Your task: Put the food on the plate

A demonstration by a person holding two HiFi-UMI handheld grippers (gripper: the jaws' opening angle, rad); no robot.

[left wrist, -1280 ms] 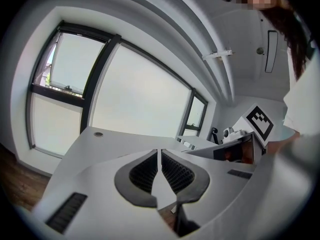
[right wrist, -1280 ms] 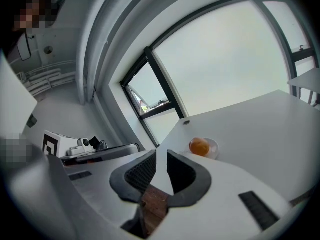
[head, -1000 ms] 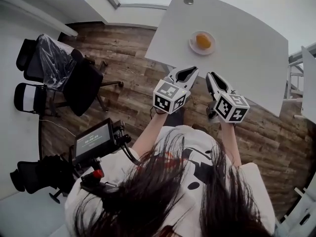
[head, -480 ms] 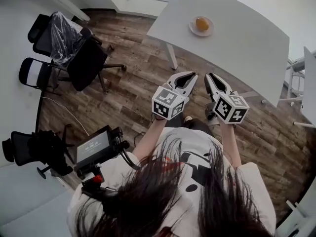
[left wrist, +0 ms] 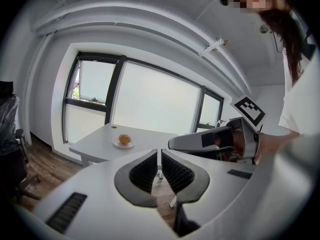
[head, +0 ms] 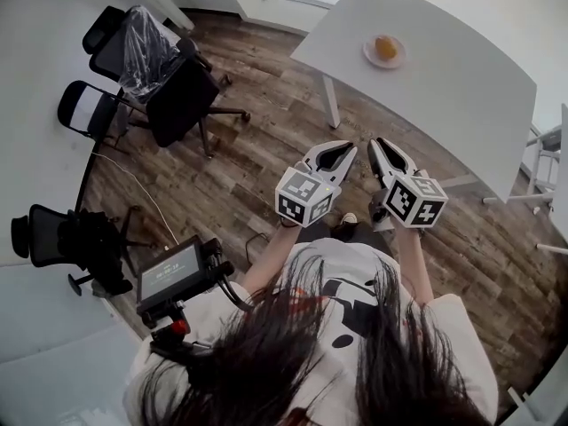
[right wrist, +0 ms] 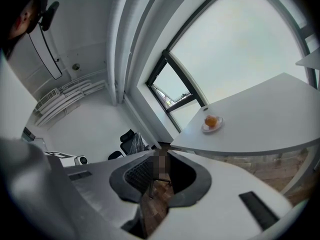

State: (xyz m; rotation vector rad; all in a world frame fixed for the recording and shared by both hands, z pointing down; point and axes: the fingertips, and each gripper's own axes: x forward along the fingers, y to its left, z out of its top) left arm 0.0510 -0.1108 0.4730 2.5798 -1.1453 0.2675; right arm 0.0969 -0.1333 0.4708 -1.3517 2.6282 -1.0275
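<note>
An orange piece of food (head: pixel 386 47) lies on a small white plate (head: pixel 397 59) far off on the white table (head: pixel 444 87). The food (left wrist: pixel 124 139) also shows in the left gripper view, and the food (right wrist: pixel 211 120) shows on the plate (right wrist: pixel 218 126) in the right gripper view. Both grippers hang side by side in front of the person's chest, well short of the table. My left gripper (head: pixel 330 155) is shut with nothing in it. My right gripper (head: pixel 387 154) is shut and empty too.
Black office chairs (head: pixel 173 96) stand at the left on the wooden floor (head: pixel 266 140), with another chair (head: pixel 75 247) lower down. A small monitor rig (head: pixel 173 273) hangs at the person's left side. Another table edge (head: pixel 557 162) is at the right.
The table with the plate has drawn farther away and shifted up and right in the head view. Both grippers keep the same shut pose before the chest.
</note>
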